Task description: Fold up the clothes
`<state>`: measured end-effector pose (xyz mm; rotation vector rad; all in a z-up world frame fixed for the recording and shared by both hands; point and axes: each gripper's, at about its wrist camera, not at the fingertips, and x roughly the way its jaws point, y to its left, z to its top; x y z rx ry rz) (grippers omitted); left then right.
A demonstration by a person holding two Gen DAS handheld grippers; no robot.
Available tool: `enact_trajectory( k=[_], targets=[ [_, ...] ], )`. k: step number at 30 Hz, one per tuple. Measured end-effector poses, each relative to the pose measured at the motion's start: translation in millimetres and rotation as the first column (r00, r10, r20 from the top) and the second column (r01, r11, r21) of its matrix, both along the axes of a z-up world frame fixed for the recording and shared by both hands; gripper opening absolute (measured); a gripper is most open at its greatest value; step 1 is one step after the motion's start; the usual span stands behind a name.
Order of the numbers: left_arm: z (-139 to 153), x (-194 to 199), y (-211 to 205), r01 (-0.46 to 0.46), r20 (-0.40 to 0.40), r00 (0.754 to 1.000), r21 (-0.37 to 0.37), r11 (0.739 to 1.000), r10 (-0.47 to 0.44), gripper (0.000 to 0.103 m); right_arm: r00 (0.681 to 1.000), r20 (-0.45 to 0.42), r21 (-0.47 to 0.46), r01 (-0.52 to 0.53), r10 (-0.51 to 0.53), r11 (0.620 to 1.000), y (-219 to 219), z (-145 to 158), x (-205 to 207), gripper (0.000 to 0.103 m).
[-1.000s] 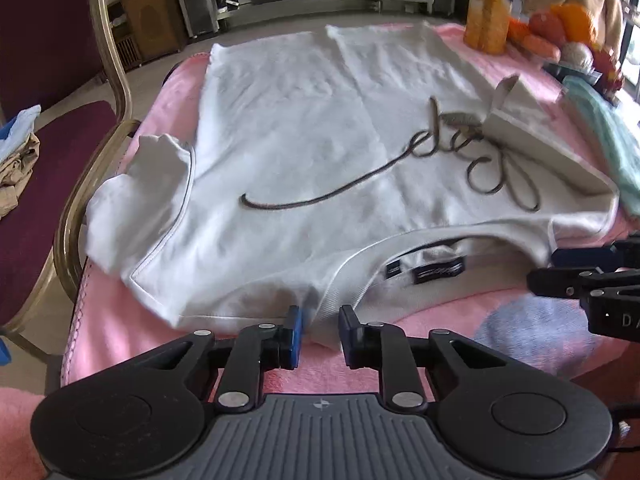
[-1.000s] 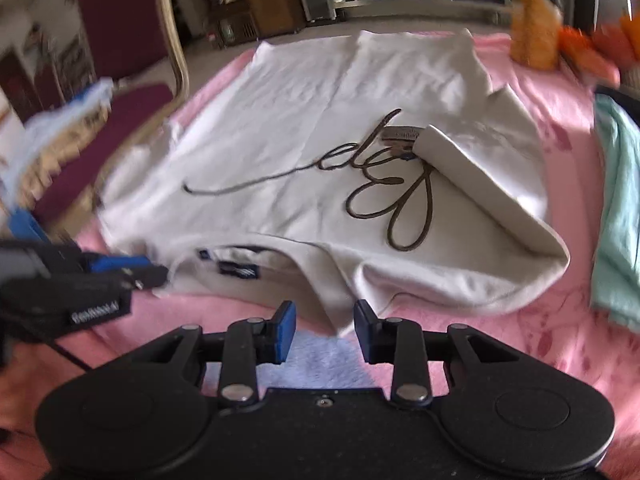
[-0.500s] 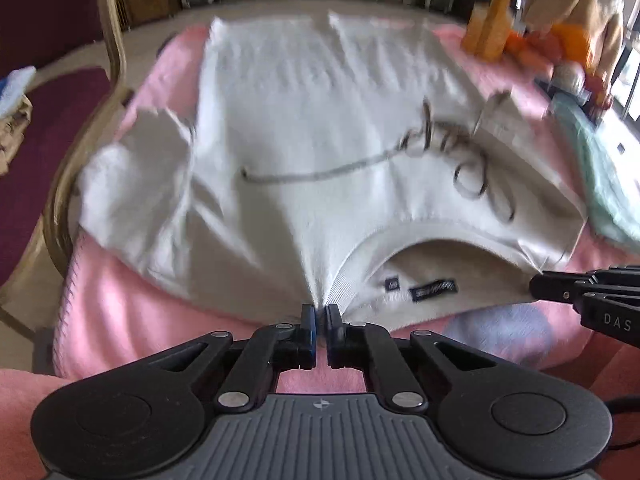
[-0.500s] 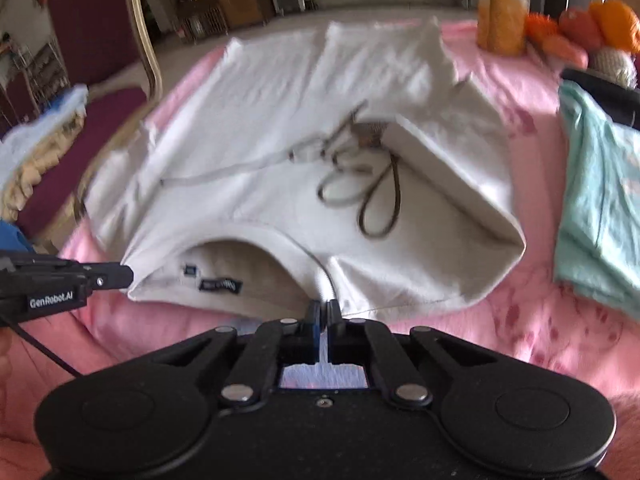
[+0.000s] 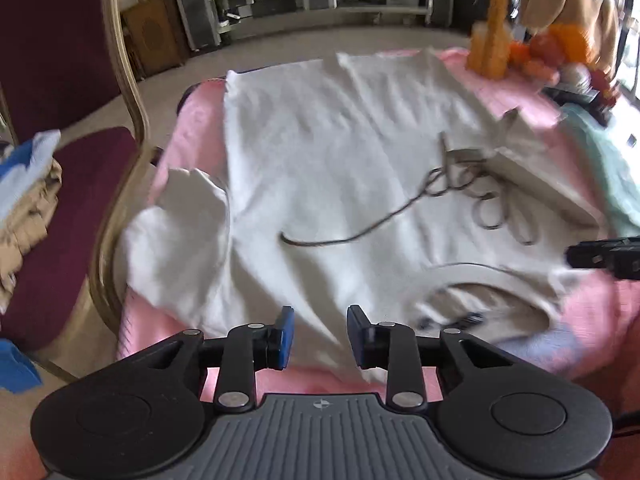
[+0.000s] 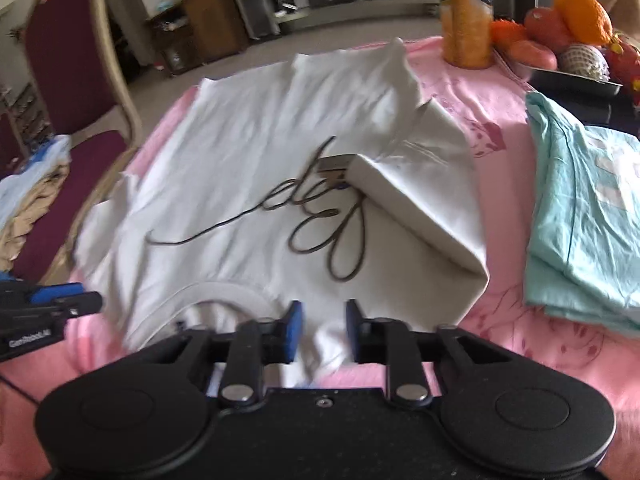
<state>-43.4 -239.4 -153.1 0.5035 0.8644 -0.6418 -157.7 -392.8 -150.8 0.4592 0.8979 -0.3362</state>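
Both grippers' jaws, clamped on the collar edge half a second ago, have just been opening | left gripper (image 5: 320,334) released; right gripper (image 6: 320,330) released; white T-shirt (image 6: 248,168) between pads, ungripped | right sleeve (image 6: 424,200) folded in; left sleeve (image 5: 180,224) and body folds remain

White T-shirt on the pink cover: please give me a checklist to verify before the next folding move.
1. Left claw grips the white T-shirt: not ok; its jaws have just been opening, and the cloth lies between them unpinched.
2. Right claw grips the shirt: not ok; same state.
3. Near sleeve, on the teal shirt side, folded inward: ok.
4. Far sleeve, on the chair side, folded inward: not ok; it lies spread out.
5. Teal shirt apart from the white one: ok.
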Motion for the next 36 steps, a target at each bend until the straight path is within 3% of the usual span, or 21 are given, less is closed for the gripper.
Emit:
enact_trajectory(
  k=[4,9,13,17,20,24,32,36],
  targets=[
    [-35,6,-15,0.023,-0.048,0.999,0.097,0.995,-0.018,0.024,0.998,-0.063,0.009,-0.001,0.002,1.0,-3,-25,18,0.013],
    [-35,-16,-5,0.088,-0.028,0.996,0.15,0.985,-0.085,0.024,0.984,-0.167,-0.053,-0.071,0.061,0.996,16,-27,3,0.012],
    [-20,-16,4,0.079,-0.046,0.996,0.102,0.992,-0.074,0.025,0.99,-0.138,-0.037,-0.036,0.031,0.999,14,-16,-11,0.013],
    [6,-7,5,0.048,-0.037,0.998,0.022,0.999,-0.047,0.027,1.0,-0.013,-0.031,0.018,-0.018,0.999,-1,16,-14,0.025],
    [25,4,2,0.014,-0.049,0.999,-0.058,0.998,-0.017,0.03,0.997,0.064,0.001,0.04,-0.04,0.999,-19,41,-8,0.026],
    [19,15,-7,-0.024,-0.062,0.998,-0.091,0.996,0.019,0.033,0.993,0.096,0.02,0.062,-0.063,0.998,-42,54,9,0.03],
    [-17,30,-19,-0.057,-0.12,0.992,-0.089,0.994,0.047,0.033,0.997,0.041,-0.01,0.073,-0.073,0.997,-83,11,56,0.03],
    [-23,35,-20,-0.055,-0.095,0.994,-0.104,0.993,0.046,0.033,1.0,0.03,-0.054,-0.003,0.004,0.999,-89,-5,80,0.03]
  ],
)
